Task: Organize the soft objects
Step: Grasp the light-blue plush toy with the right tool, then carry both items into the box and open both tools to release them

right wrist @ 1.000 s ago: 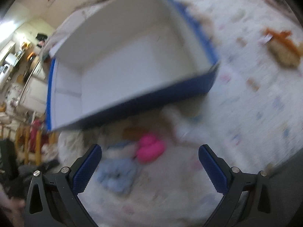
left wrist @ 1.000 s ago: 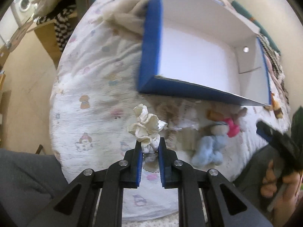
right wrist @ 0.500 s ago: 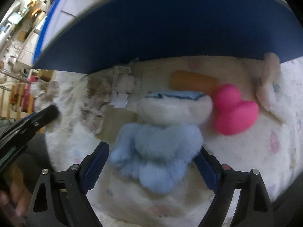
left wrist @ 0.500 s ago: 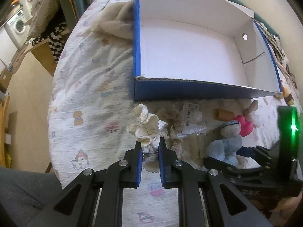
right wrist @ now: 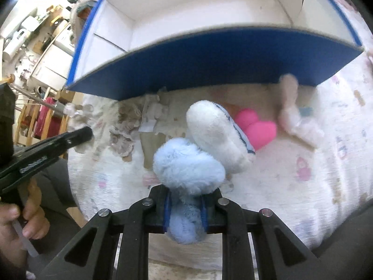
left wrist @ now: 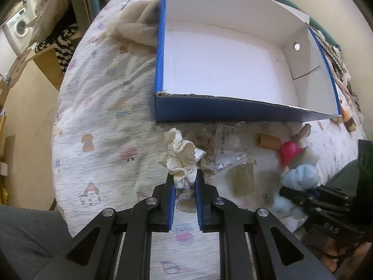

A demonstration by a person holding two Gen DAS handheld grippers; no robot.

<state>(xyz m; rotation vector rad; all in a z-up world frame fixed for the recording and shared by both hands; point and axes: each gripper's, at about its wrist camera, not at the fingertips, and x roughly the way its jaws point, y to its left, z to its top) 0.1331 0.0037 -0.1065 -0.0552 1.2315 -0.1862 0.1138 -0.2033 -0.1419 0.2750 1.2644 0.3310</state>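
Note:
My left gripper is shut on a cream scrunchie, held just above the bed in front of the blue box. The box is open, white inside, with nothing in it. My right gripper is shut on a light blue and white plush toy, which also shows in the left wrist view. A pink heart-shaped soft toy lies behind the plush, near the box's front wall. The left gripper shows at the left of the right wrist view.
On the printed bedsheet lie a beige lace piece, a clear packet with a label, a tan cylinder and a pale plush. A beige fleece lies left of the box. The bed edge drops to the floor on the left.
My right gripper came down over the blue plush and closed on it. My left gripper kept its hold on the scrunchie and moved slightly toward the box.

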